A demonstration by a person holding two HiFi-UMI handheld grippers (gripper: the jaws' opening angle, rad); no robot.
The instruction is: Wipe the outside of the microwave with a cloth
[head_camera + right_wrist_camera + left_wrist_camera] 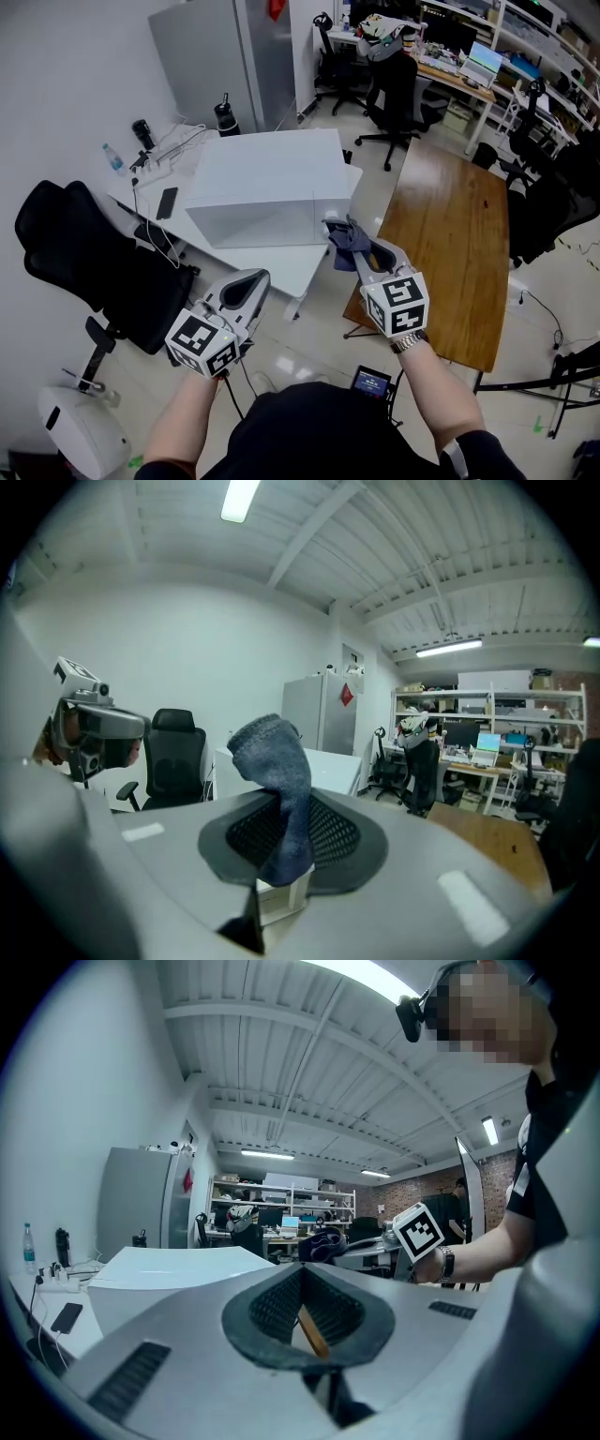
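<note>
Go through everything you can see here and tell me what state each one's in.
Left claw: shut, empty.
Right claw: shut on the cloth.
Cloth: bunched, sticking up from the claw.
Microwave: upright on the table.
Laptop: open, screen lit.
Phone: lying flat.

A white table [281, 264] carries the microwave [267, 183], which stands near the table's right end and takes most of its depth. Left of the microwave a dark phone [167, 202] lies flat on the table. Further left a clear bottle [113, 159] stands upright near the edge, and some cables [176, 142] lie behind the phone. Right of the microwave is a wooden table [450, 244]. Both tables stand on a pale floor [309, 347]. A black chair [84, 253] stands on the floor, left of the microwave.
</note>
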